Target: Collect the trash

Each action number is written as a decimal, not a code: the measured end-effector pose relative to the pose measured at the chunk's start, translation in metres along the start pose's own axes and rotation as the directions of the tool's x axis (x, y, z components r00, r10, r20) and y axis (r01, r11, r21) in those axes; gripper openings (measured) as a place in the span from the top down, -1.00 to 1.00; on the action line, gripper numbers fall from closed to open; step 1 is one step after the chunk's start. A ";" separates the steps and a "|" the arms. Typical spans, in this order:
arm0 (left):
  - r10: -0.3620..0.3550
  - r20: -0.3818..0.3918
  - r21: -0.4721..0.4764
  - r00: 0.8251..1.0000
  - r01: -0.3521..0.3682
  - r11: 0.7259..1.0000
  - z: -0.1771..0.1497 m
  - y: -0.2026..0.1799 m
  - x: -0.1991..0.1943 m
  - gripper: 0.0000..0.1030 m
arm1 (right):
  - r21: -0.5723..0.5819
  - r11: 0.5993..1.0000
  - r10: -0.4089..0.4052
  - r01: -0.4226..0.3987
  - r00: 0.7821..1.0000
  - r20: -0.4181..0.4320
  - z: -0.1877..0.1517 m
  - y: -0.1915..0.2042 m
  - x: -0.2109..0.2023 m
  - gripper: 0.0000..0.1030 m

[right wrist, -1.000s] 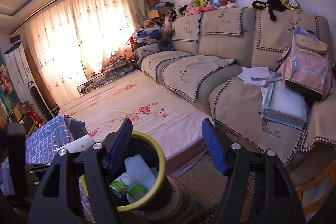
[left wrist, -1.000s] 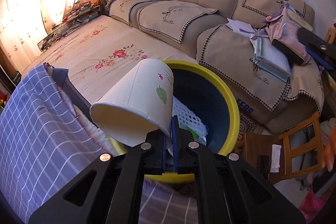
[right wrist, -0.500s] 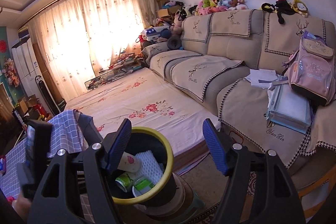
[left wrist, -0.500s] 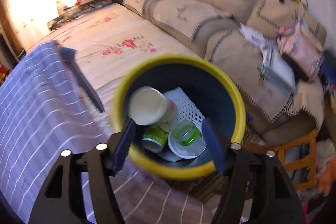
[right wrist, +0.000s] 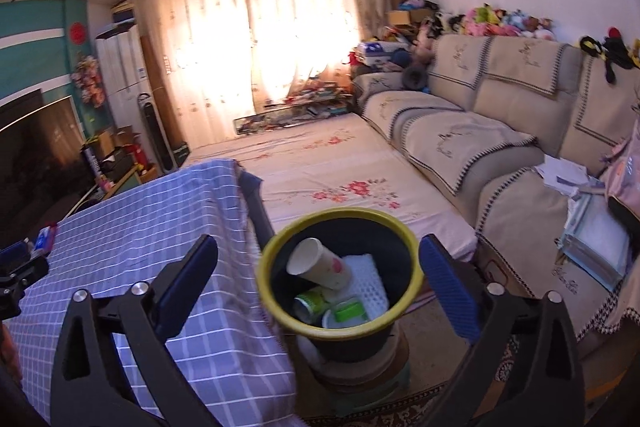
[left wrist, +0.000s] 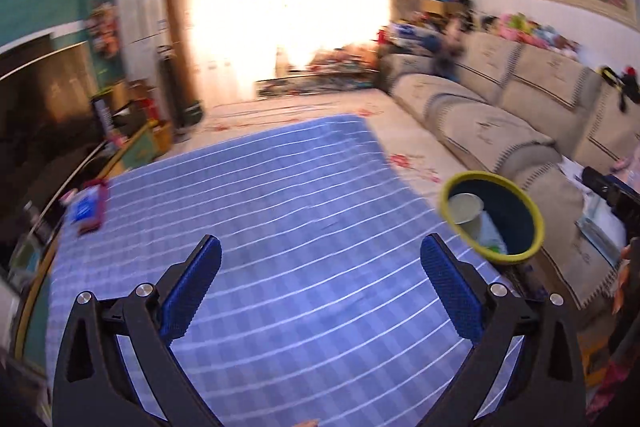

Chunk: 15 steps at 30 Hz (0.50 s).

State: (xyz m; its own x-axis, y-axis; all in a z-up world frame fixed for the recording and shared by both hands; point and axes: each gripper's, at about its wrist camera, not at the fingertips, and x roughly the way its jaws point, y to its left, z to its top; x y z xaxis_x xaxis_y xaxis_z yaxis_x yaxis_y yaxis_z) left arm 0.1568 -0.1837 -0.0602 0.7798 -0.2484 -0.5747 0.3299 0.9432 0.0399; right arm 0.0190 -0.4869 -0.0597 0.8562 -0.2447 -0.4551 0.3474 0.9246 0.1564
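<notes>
Trash bin (right wrist: 340, 223) holds a paper cup (right wrist: 318, 263); both hand-held grippers' jaws are opening, empty.

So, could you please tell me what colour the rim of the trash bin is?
Yellow; the rim tops a dark bin, clearest in the right wrist view.

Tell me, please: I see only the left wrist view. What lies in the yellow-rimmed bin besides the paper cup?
Observer: The right wrist view shows a green can next to the tilted paper cup in the bin.
Operator: Is anything else there?
Observer: Yes, a white foam net lies to the cup's right.
Operator: Does the right gripper hold something?
Observer: No. The right gripper holds nothing, and its fingers are opening.
</notes>
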 end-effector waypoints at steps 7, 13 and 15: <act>0.166 0.072 -0.178 0.983 -0.151 0.972 -0.037 0.082 -0.089 -0.91 | -0.068 0.995 0.067 -0.068 0.998 -0.015 -0.003 0.036 -0.032 -0.86; 0.221 0.122 -0.206 0.968 -0.193 0.959 -0.054 0.098 -0.138 -0.91 | -0.121 0.990 0.077 -0.077 0.997 -0.005 -0.009 0.051 -0.064 -0.86; 0.229 0.133 -0.216 0.964 -0.197 0.956 -0.060 0.100 -0.149 -0.91 | -0.132 0.988 0.079 -0.078 0.997 0.002 -0.012 0.054 -0.074 -0.86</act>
State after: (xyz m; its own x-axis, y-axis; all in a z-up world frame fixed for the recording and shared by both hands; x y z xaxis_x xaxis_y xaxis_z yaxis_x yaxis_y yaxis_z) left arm 0.0412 -0.0394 -0.0195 0.8983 -0.0532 -0.4362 0.0470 0.9986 -0.0249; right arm -0.0304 -0.4155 -0.0285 0.8819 -0.1714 -0.4393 0.2258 0.9713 0.0744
